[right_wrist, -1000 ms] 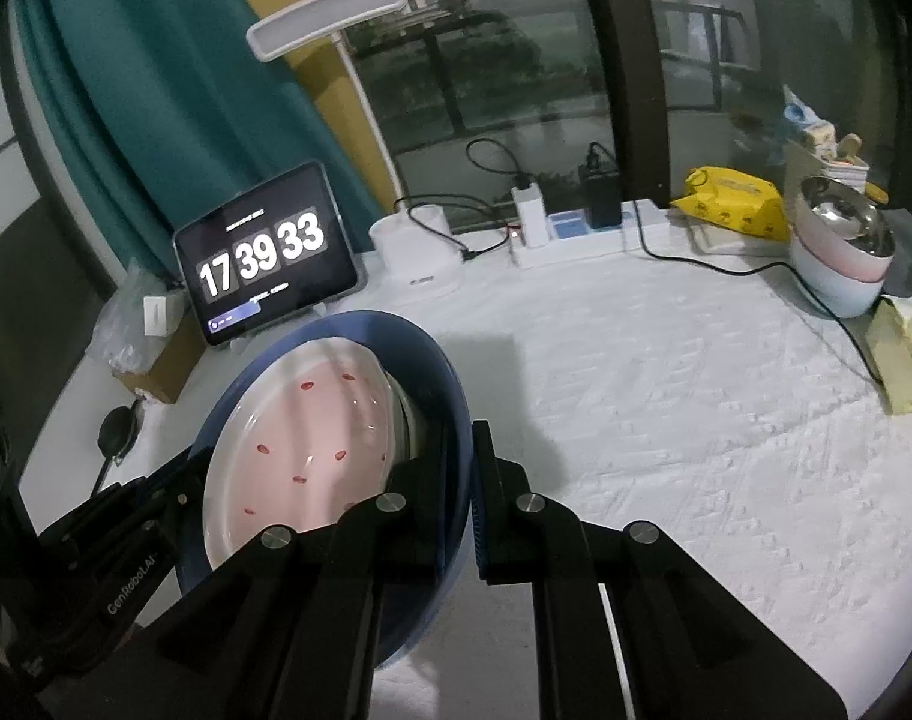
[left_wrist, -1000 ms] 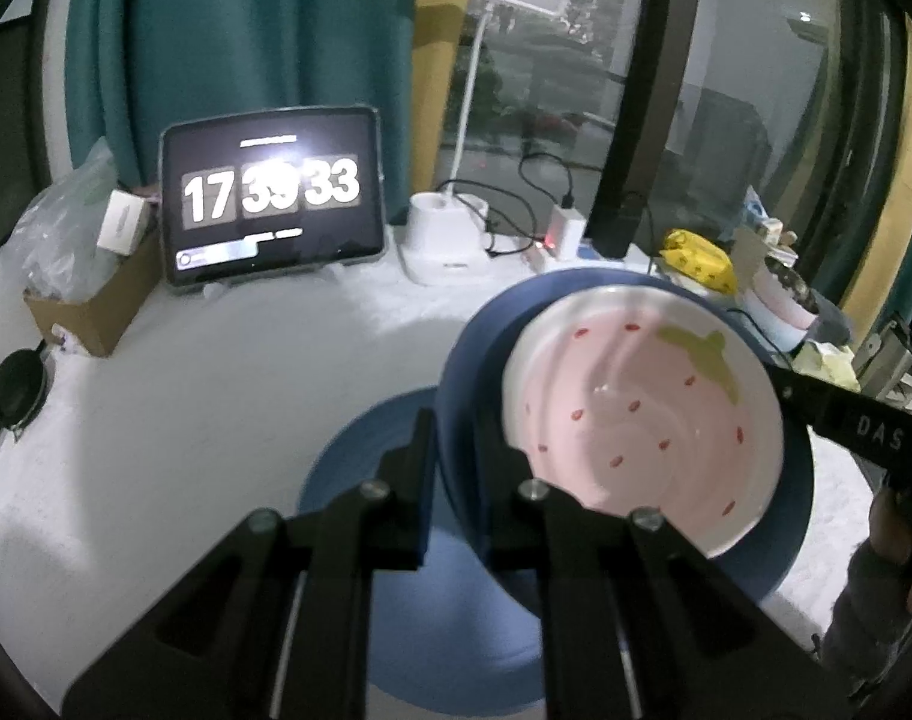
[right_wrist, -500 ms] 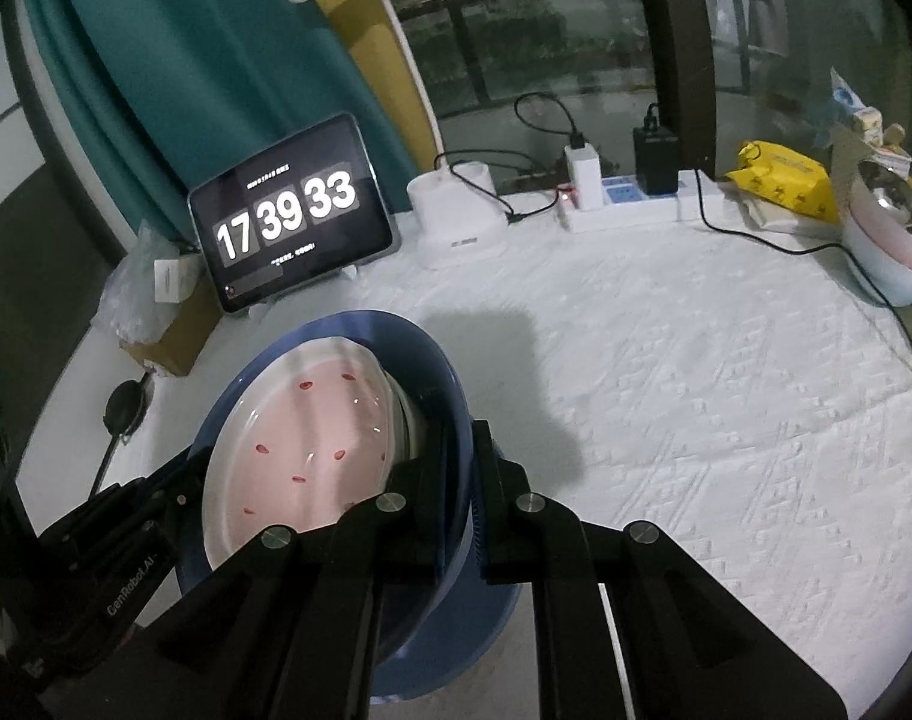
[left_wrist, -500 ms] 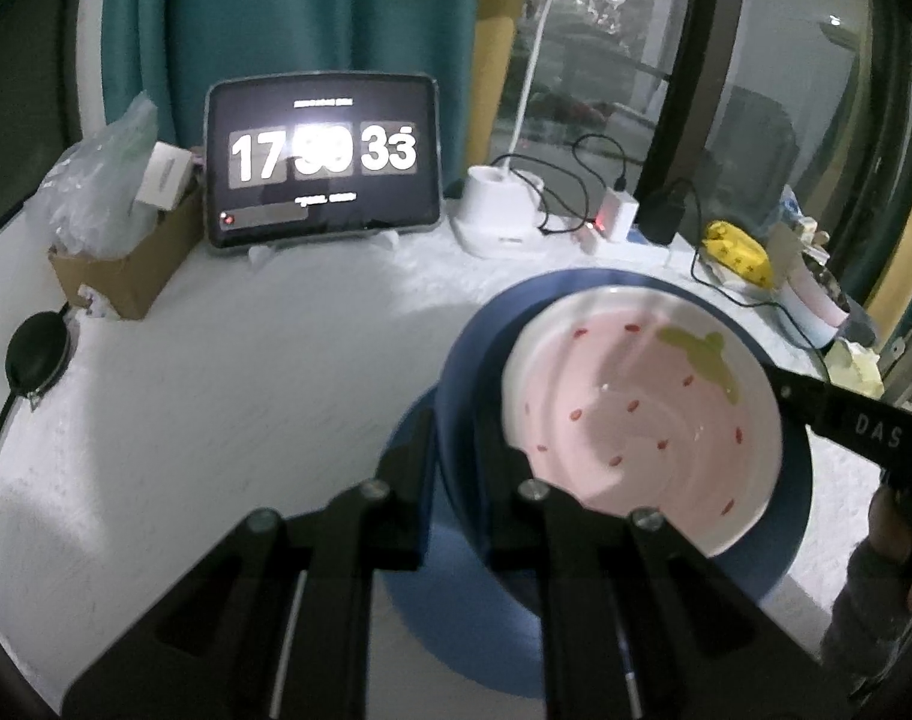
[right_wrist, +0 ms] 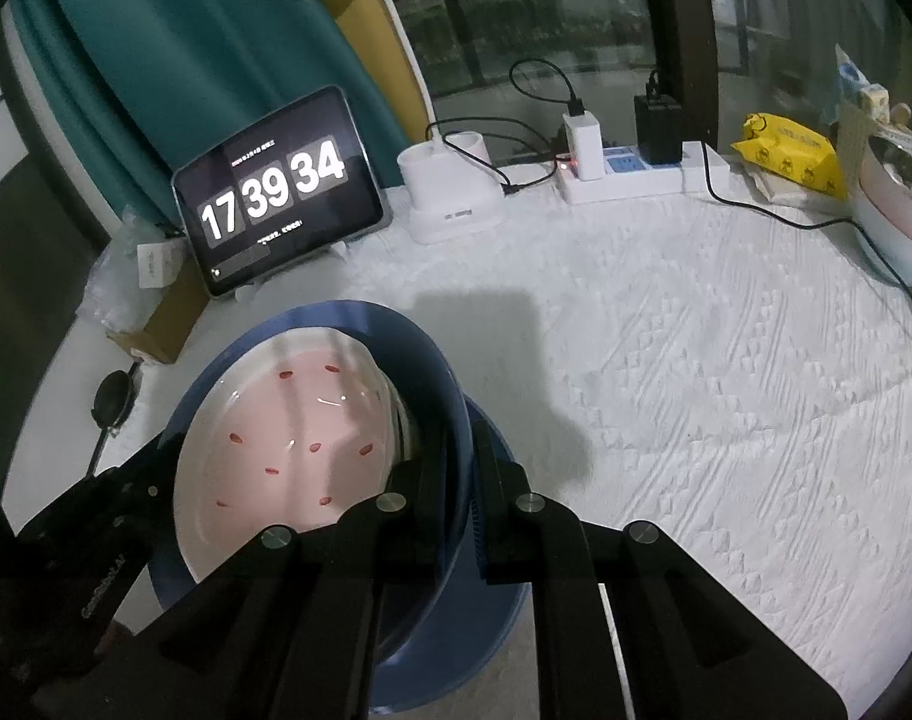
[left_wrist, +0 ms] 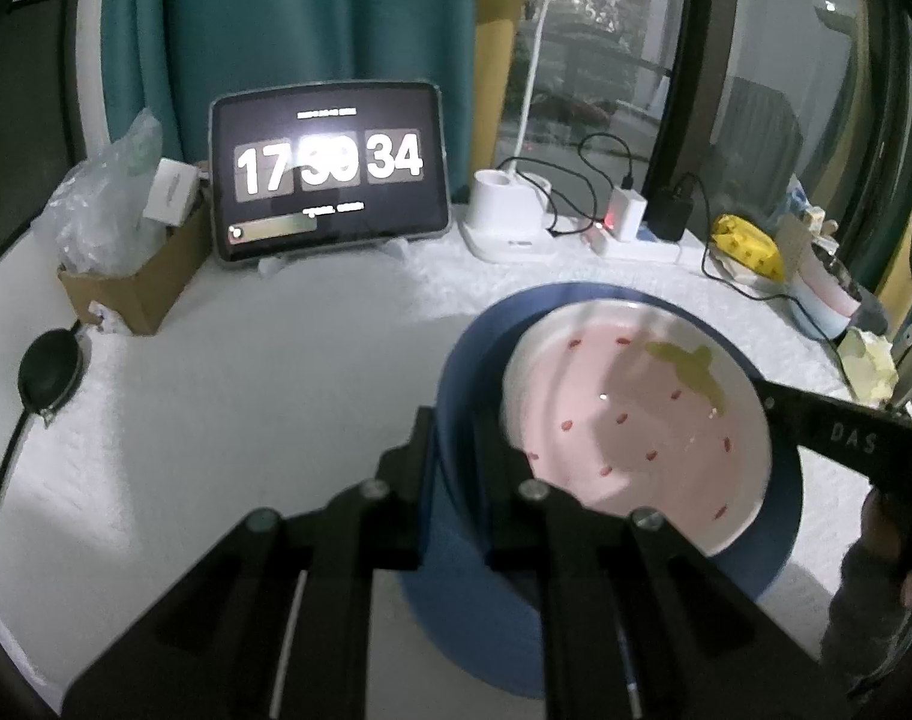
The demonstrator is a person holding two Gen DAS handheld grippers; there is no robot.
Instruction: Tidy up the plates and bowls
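Tools, 2 (left_wrist: 456,450) (right_wrist: 459,468), grip 1 blue bowl (left_wrist: 468,372) w/ 1 pink plate (left_wrist: 636,420).

This looks like a room in a home, with a round table under a white bumpy cloth (right_wrist: 696,390) set by a big dark window (right_wrist: 516,12). At 11 o'clock a black tablet showing big clock numbers (right_wrist: 276,192) stands before a long teal curtain (right_wrist: 174,48). At 12 o'clock are a white desk lamp (left_wrist: 510,210) and a white power strip with plugged chargers (right_wrist: 642,174); at 2 o'clock lies a yellow wipes pack (right_wrist: 792,150).
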